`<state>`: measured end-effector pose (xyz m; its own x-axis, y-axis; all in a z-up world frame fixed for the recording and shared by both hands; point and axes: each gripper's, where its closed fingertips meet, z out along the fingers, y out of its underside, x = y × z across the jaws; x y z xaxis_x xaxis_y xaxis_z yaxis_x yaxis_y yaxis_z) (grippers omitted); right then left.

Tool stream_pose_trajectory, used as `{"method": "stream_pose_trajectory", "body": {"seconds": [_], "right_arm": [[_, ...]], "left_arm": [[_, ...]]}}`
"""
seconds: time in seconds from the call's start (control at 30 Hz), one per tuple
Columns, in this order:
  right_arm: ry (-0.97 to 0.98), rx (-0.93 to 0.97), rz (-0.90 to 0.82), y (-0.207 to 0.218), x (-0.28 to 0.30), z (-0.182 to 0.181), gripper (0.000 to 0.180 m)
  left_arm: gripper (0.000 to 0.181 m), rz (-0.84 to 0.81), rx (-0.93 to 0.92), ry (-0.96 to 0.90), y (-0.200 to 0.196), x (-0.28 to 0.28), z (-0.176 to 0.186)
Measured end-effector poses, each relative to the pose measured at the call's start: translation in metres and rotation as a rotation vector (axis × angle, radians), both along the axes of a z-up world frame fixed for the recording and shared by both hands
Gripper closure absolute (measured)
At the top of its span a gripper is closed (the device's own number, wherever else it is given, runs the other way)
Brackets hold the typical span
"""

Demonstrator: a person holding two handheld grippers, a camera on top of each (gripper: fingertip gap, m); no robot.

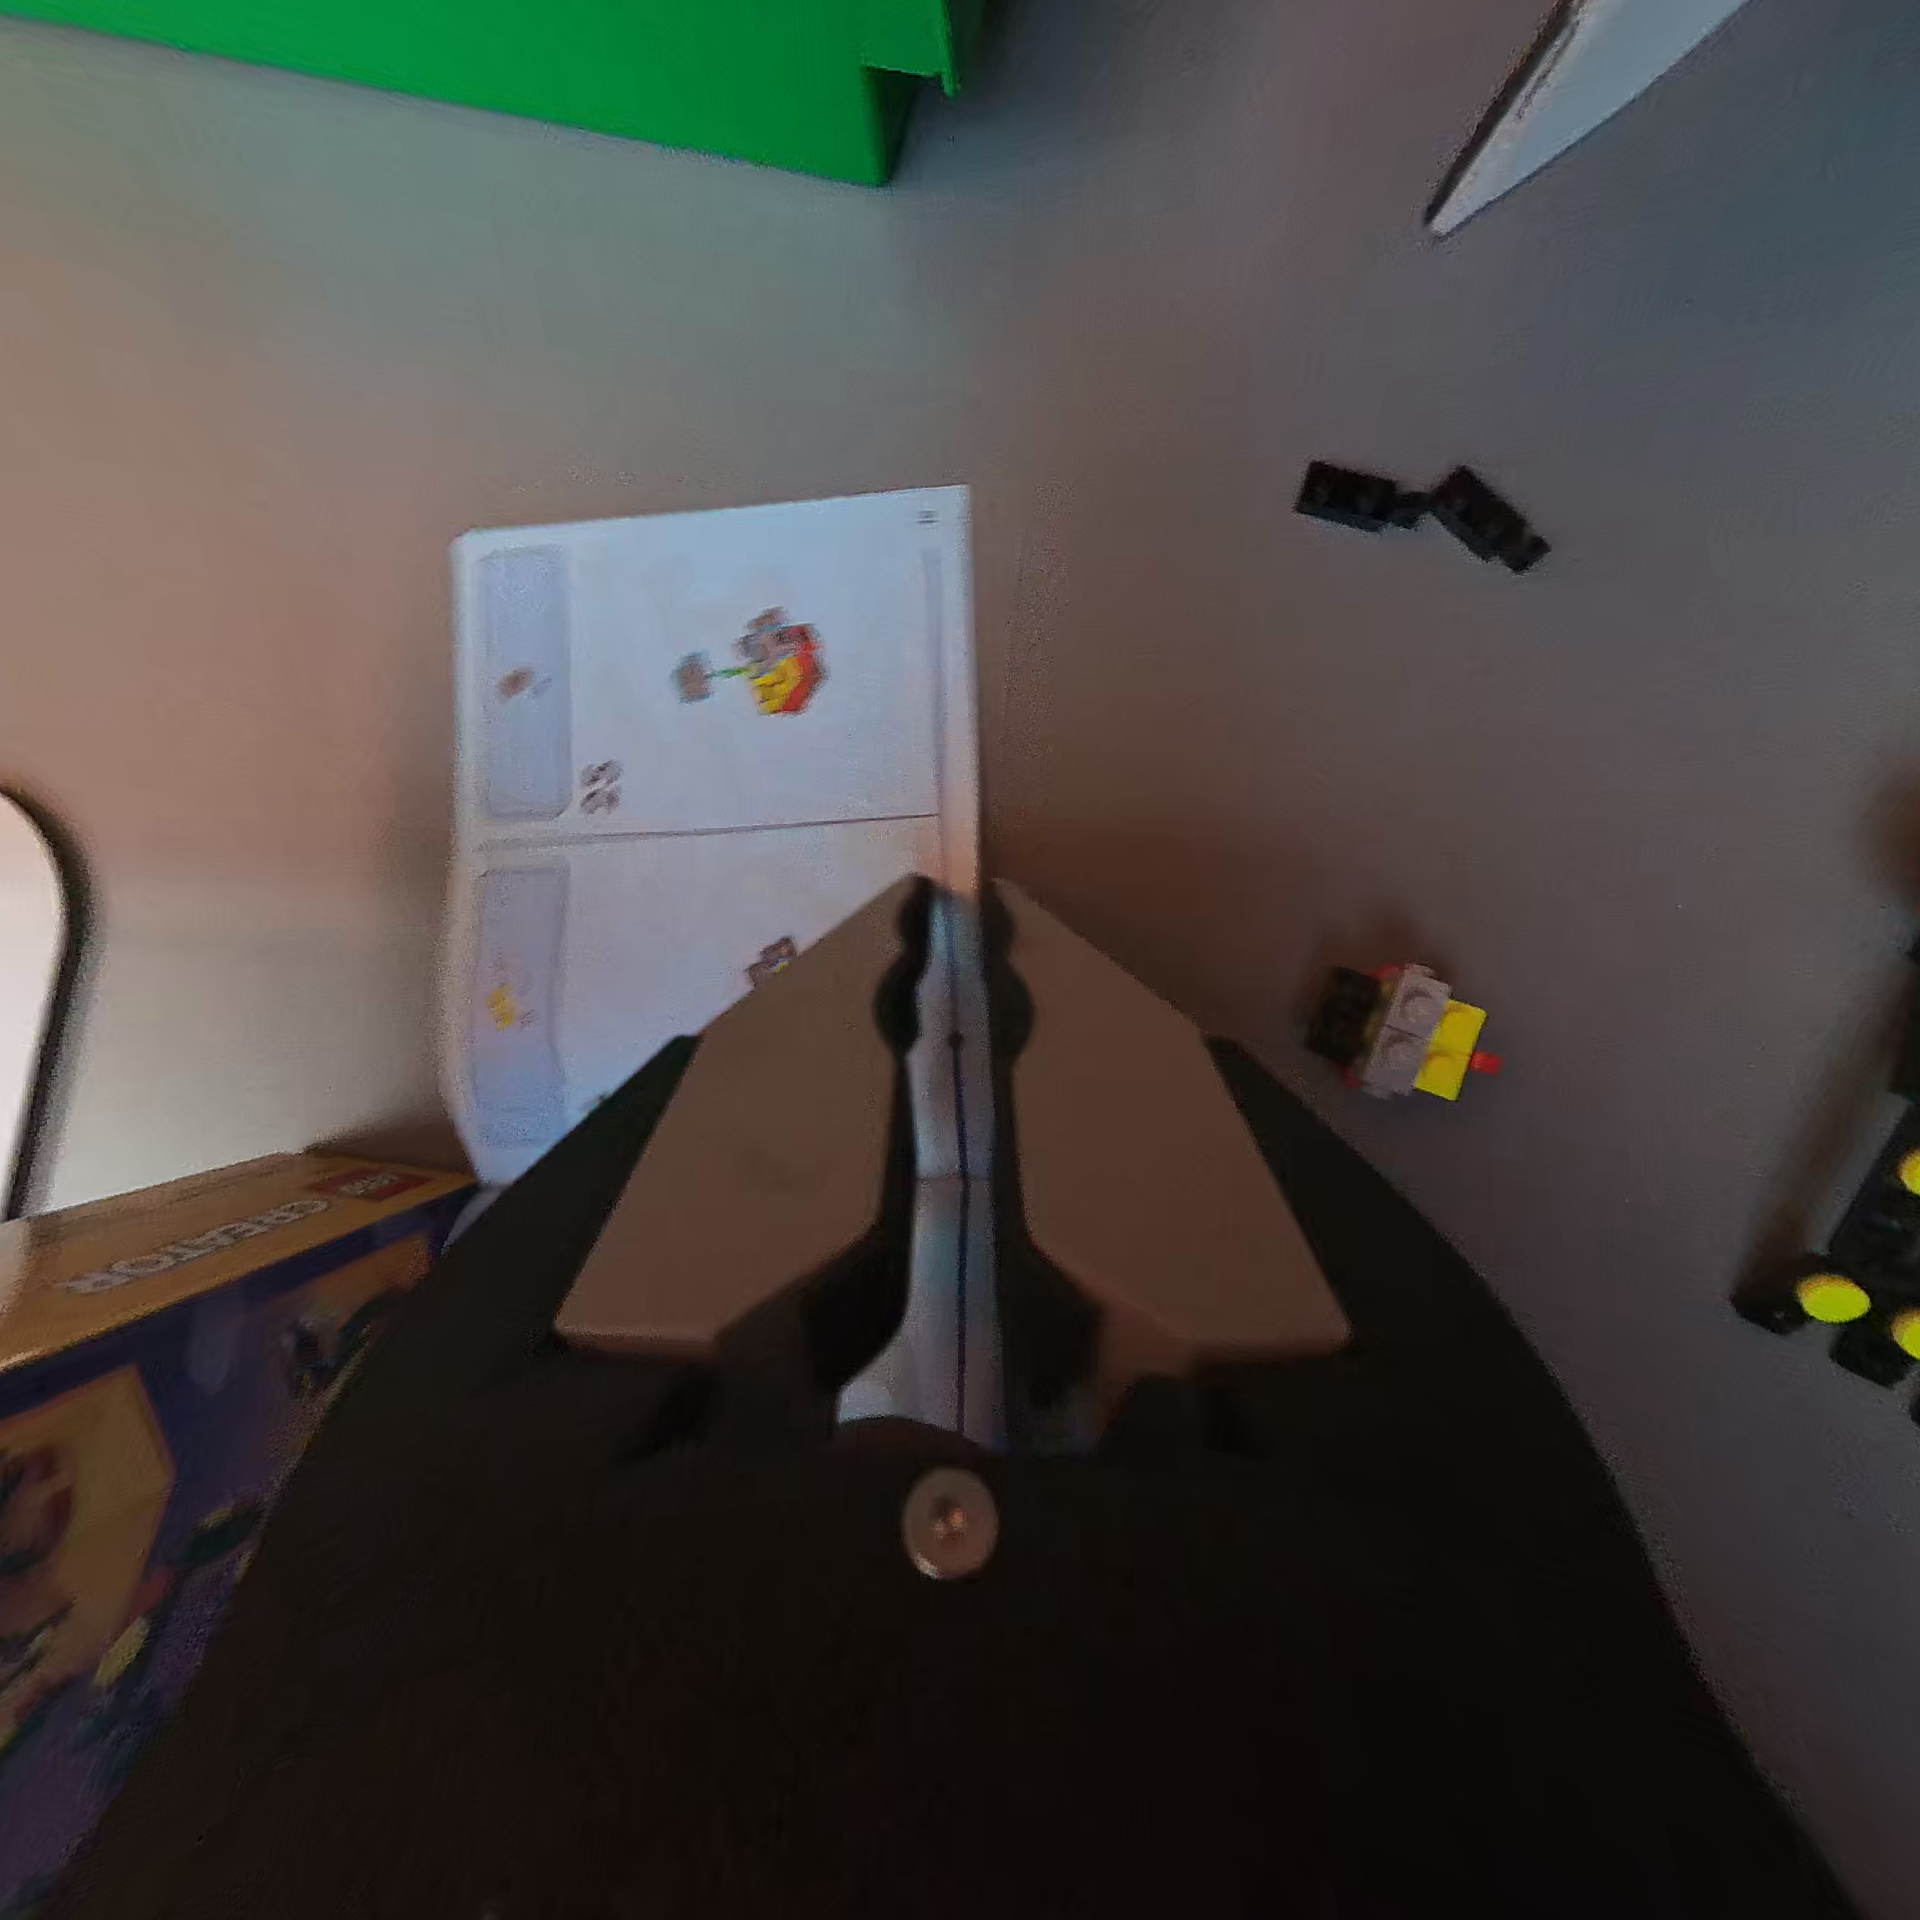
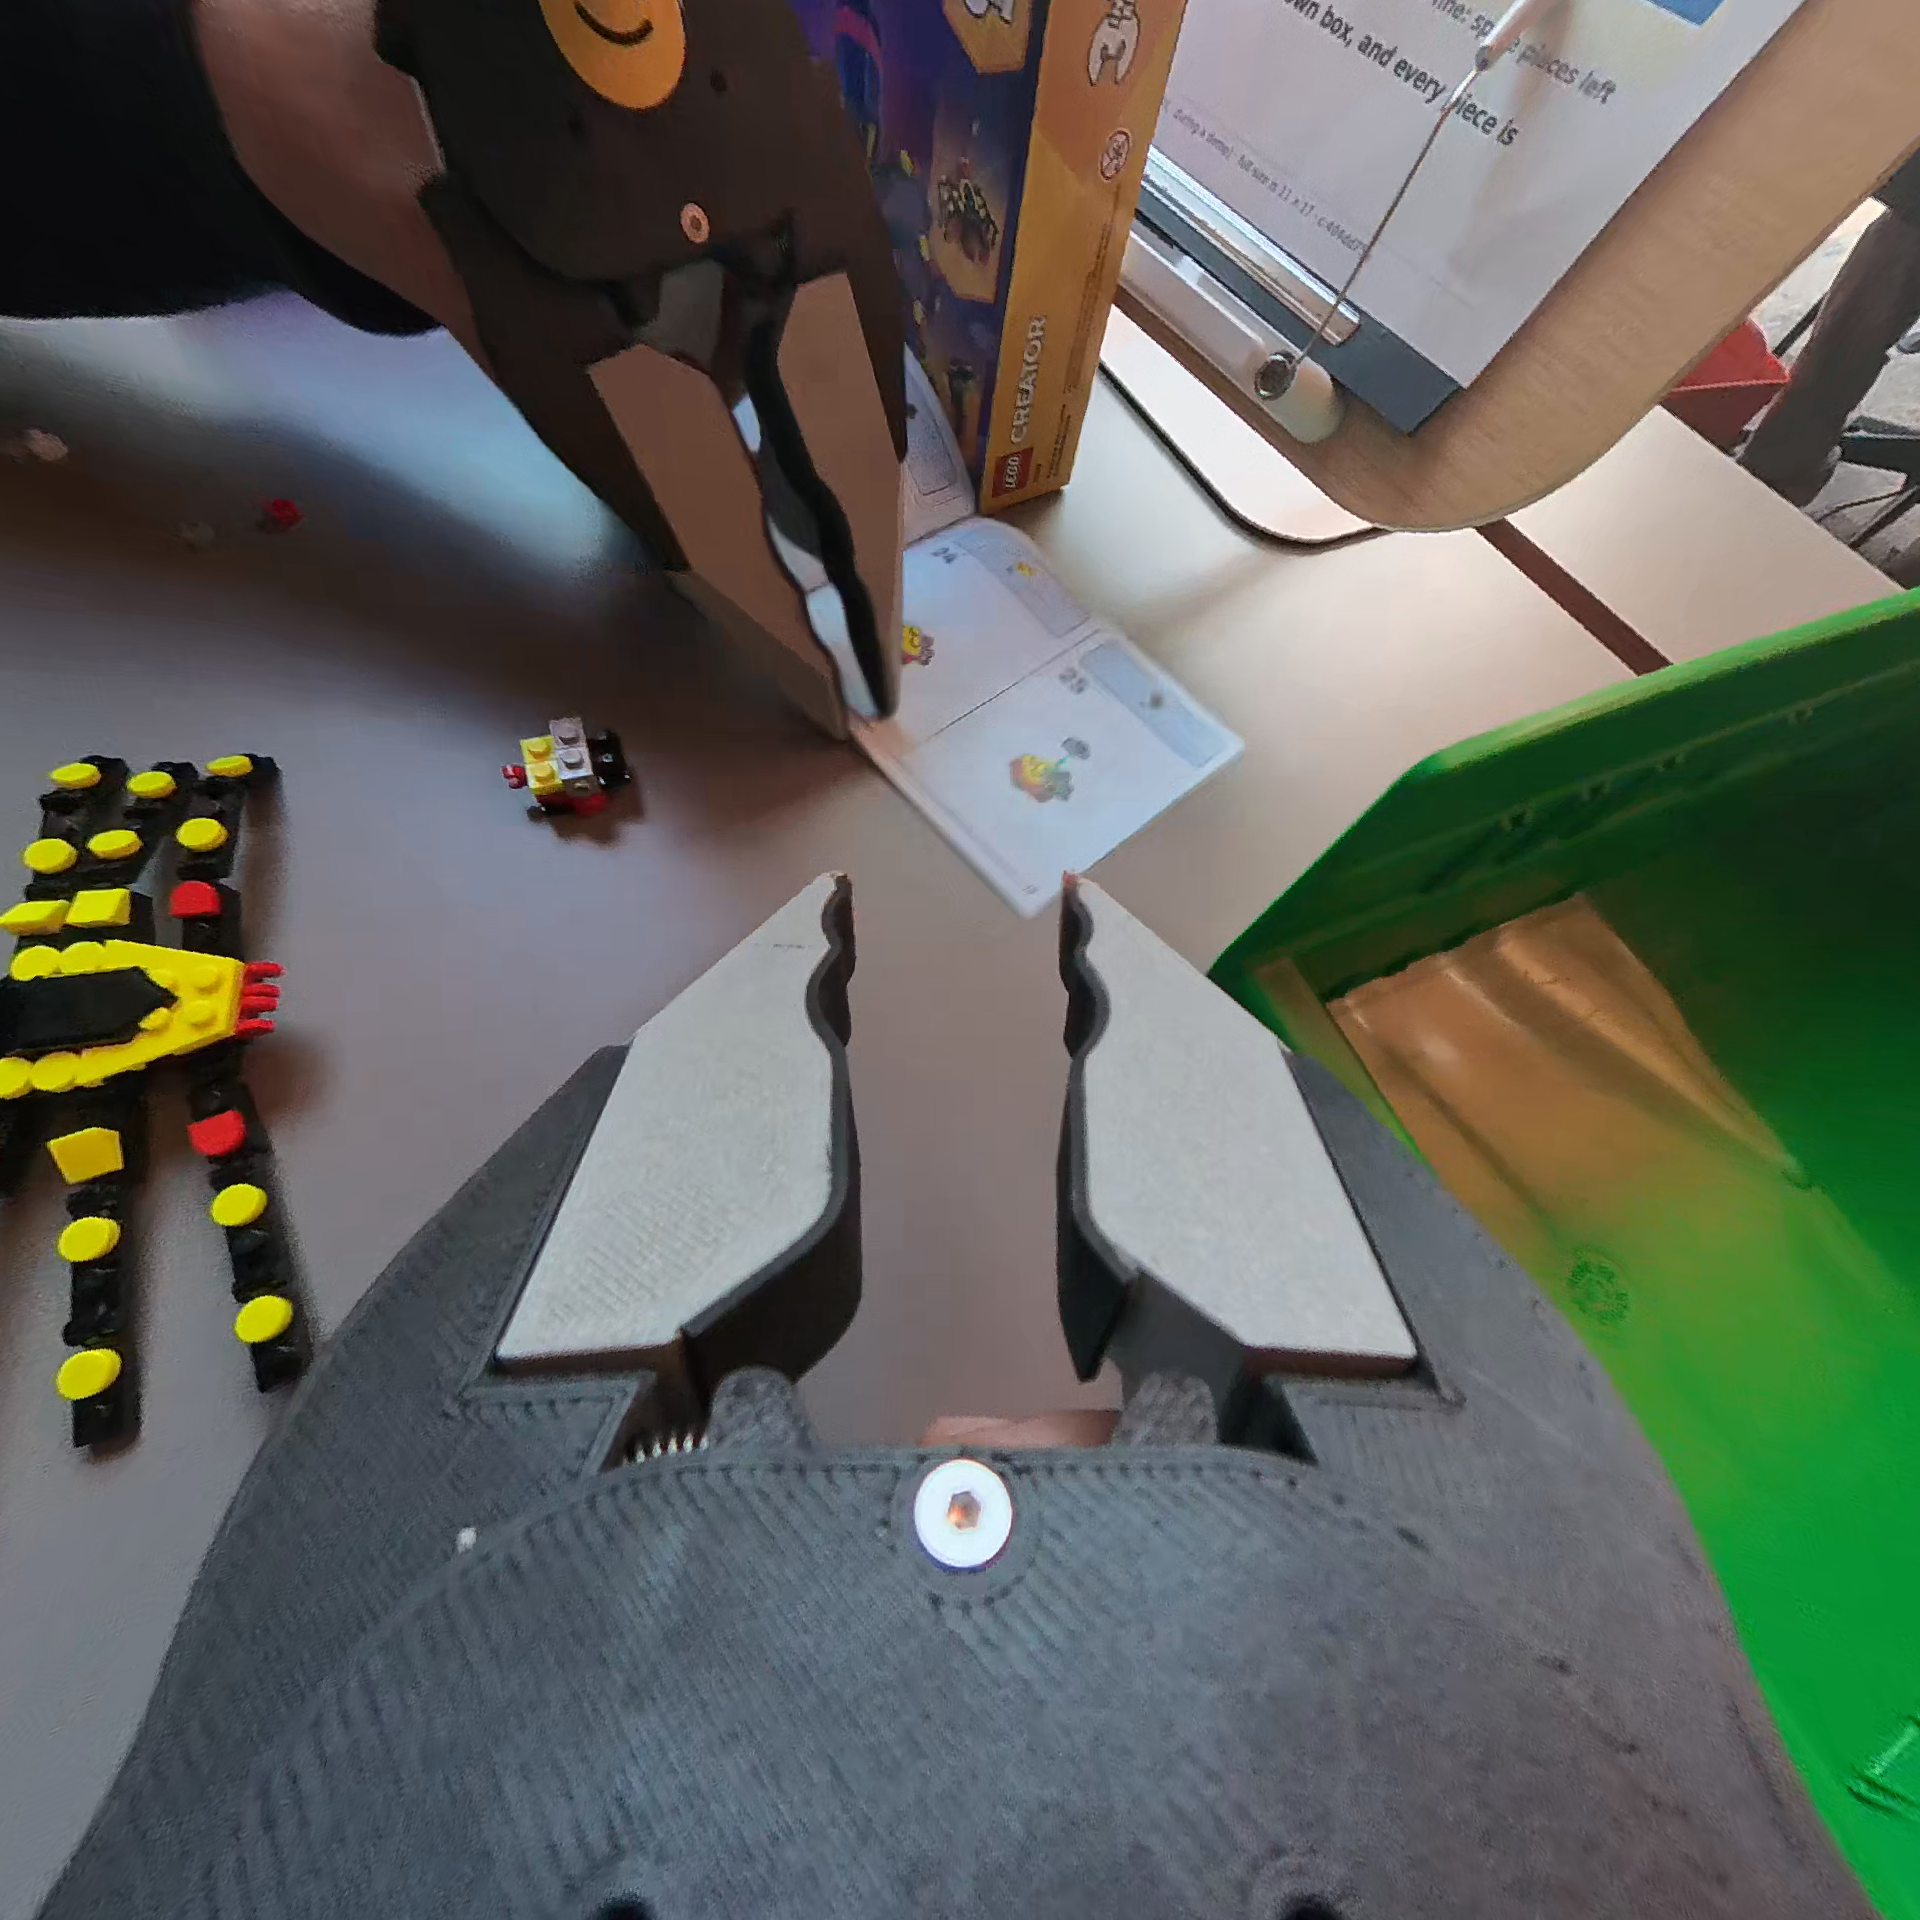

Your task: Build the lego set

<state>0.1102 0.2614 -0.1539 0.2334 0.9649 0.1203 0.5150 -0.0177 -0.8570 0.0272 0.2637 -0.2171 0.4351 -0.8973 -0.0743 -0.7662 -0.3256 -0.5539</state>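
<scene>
L claw (image 1: pixel 951 904) nearly closed, narrow slit btwn tips, pinching the right-hand edge of the instruction booklet (image 1: pixel 717 665); a thin page edge runs up the gap in L wrist view; from R wrist view same claw (image 2: pixel 868 707) comes down steeply w/ tips on the booklet (image 2: pixel 1049 727) near its spine side; booklet lies open flat on the worktop (image 1: pixel 1247 727), pages w/ build-step drawings.

R claw (image 2: pixel 956 899) wide apart, holding nothing, hovering over bare worktop (image 2: pixel 727 935) just short of the booklet's near corner.

Small sub-build (image 1: pixel 1397 1029), grey/yellow/black bricks w/ red bits, sits on worktop right of L claw, apart from booklet; same piece (image 2: pixel 571 769) left of L claw in R view. Big black-and-yellow lego build (image 2: pixel 125 1039), long black strips w/ yellow round studs, red pieces, yellow centre, lies flat at far left of R view; its edge shows (image 1: pixel 1860 1288) at right of L view. Two loose black plates (image 1: pixel 1423 514) touching at a corner, farther out on worktop. A few tiny loose bits (image 2: pixel 278 511) at upper left in R view, blurry.

Lego box (image 2: pixel 997 260) stands upright behind booklet; in L view (image 1: pixel 208 1351) beside the claw. Green bin (image 2: pixel 1610 935) on its side at right, opening toward R claw; also (image 1: pixel 623 73) at top of L view. White sign board (image 2: pixel 1455 156) in wooden frame behind box.
</scene>
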Motion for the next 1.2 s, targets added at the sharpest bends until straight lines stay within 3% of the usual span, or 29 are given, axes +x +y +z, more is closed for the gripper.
{"method": "stream_pose_trajectory", "body": {"seconds": [0.03,0.33,0.57,0.77,1.03,1.1,1.2], "right_arm": [[0.005,-0.009,0.010,-0.002,-0.001,0.000,0.143],[-0.049,-0.008,0.084,-0.014,-0.013,-0.018,0.141],[-0.170,0.210,0.150,-0.014,-0.034,-0.030,0.134],[-0.216,0.291,0.189,-0.018,-0.040,-0.030,0.179],[-0.238,0.316,0.189,-0.019,-0.039,-0.028,0.180],[-0.238,0.308,0.183,-0.019,-0.040,-0.027,0.180],[-0.240,0.314,0.175,-0.020,-0.041,-0.023,0.180]], "left_arm": [[0.180,0.003,0.007,-0.015,0.001,0.000,0.000],[0.181,0.038,-0.076,-0.251,-0.015,0.002,0.017],[0.181,-0.037,-0.129,-0.376,-0.037,-0.002,0.030],[0.181,-0.081,-0.158,-0.420,-0.047,-0.001,0.033],[0.181,-0.094,-0.177,-0.418,-0.050,0.000,0.036],[0.160,-0.097,-0.169,-0.411,-0.050,0.004,0.040],[0.159,-0.120,-0.094,-0.368,-0.049,0.014,0.045]]}}
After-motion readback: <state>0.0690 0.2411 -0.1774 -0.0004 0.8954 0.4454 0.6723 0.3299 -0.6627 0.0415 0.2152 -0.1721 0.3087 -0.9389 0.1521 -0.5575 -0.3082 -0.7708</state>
